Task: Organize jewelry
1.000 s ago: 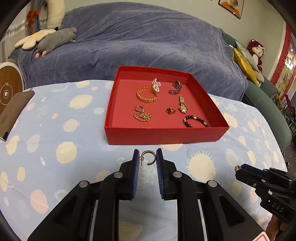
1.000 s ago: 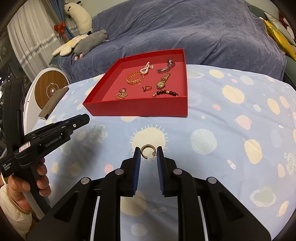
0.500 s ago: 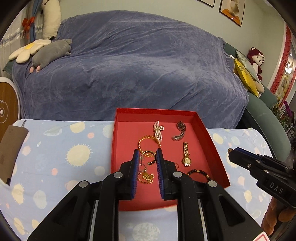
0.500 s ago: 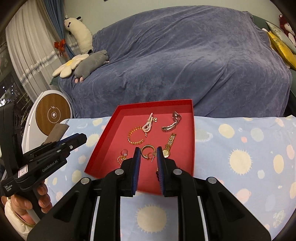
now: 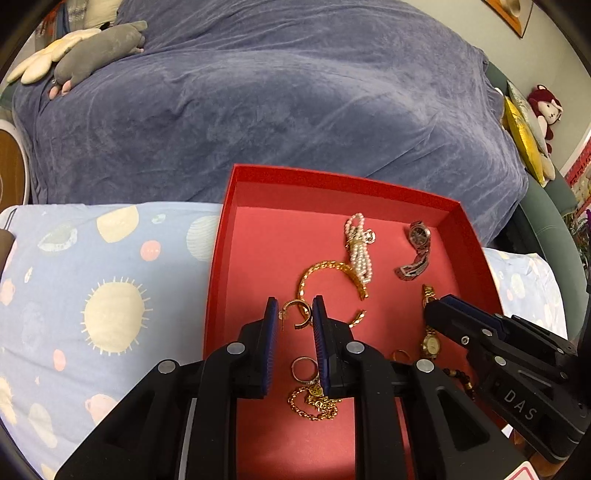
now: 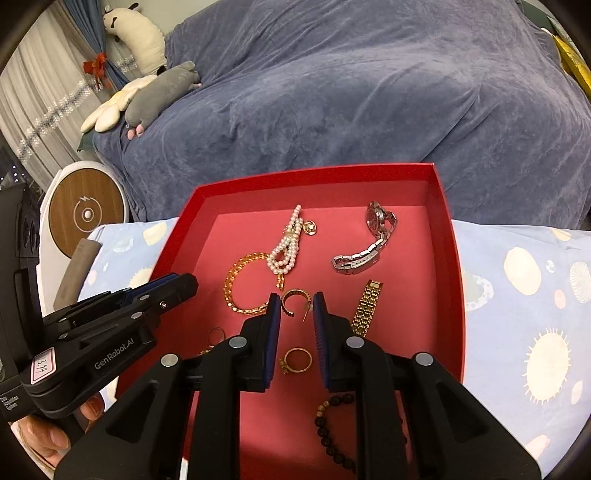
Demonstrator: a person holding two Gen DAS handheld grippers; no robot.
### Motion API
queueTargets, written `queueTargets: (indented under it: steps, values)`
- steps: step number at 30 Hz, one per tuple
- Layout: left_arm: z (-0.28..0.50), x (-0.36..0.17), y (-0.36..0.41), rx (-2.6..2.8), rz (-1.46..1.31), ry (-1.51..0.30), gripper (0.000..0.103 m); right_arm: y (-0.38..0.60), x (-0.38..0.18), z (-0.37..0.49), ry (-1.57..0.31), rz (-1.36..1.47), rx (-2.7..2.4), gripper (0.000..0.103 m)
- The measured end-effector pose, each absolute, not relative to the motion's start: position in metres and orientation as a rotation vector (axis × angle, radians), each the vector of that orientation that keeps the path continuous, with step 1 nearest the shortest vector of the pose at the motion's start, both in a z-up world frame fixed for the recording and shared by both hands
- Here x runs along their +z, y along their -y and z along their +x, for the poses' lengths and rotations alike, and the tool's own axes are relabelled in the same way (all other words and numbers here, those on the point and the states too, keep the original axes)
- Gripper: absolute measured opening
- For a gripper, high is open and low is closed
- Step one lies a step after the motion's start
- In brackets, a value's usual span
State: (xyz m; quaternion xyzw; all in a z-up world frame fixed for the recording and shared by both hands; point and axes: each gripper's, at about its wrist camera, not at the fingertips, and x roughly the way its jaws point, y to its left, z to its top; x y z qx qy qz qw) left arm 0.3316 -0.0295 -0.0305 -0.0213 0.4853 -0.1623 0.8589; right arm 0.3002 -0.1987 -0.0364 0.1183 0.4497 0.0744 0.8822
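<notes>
both grippers (image 5: 294, 314) (image 6: 295, 309) pinch hoop earrings (image 5: 295, 314) (image 6: 294, 302) above the red tray's (image 5: 218, 280) crowded floor.

This is a home living room. A sofa (image 5: 295, 103) draped in a blue-grey throw fills the background, with plush toys (image 6: 155, 96) lying on it, a red stuffed animal (image 5: 546, 110) and yellow cushion (image 5: 524, 144) at its far end, and curtains (image 6: 40, 92) tied with a red bow. The table (image 5: 74, 295) wears a pale blue cloth printed with suns and planets, and a framed picture (image 5: 509, 14) hangs on the wall.
</notes>
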Motion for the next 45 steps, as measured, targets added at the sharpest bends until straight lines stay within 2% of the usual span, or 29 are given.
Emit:
queueTargets:
  steps: [3, 6, 9, 11, 13, 15, 19, 24, 30, 45]
  values:
    - [0.332, -0.034, 0.028, -0.345, -0.043, -1.018, 0.019, 0.2, -0.037, 0.299, -0.919, 0.246, 0.142, 0.02]
    - [0.329, -0.03, 0.024, -0.343, -0.053, -1.011, 0.032, 0.204, -0.03, 0.294, -0.9, 0.263, 0.137, 0.025]
    - [0.32, -0.016, 0.021, -0.338, -0.04, -0.977, 0.032, 0.206, -0.014, 0.28, -0.871, 0.248, 0.126, 0.029]
    - [0.306, -0.004, 0.017, -0.333, -0.026, -0.946, 0.035, 0.207, -0.001, 0.265, -0.86, 0.248, 0.125, 0.039]
    - [0.287, 0.01, 0.012, -0.328, -0.017, -0.917, 0.048, 0.209, 0.012, 0.246, -0.844, 0.242, 0.122, 0.043]
    - [0.266, 0.024, 0.005, -0.331, -0.016, -0.888, 0.049, 0.21, 0.027, 0.221, -0.824, 0.233, 0.118, 0.048]
    - [0.222, 0.042, -0.004, -0.309, 0.01, -0.849, 0.057, 0.21, 0.045, 0.172, -0.799, 0.228, 0.109, 0.058]
    - [0.176, 0.049, -0.009, -0.288, 0.032, -0.84, 0.057, 0.203, 0.054, 0.119, -0.766, 0.197, 0.085, 0.06]
    - [0.134, 0.041, -0.016, -0.236, 0.047, -0.829, 0.066, 0.195, 0.046, 0.081, -0.736, 0.179, 0.066, 0.072]
    - [0.126, 0.001, 0.0, -0.198, 0.137, -0.833, 0.07, 0.194, -0.003, 0.084, -0.777, 0.135, 0.016, 0.074]
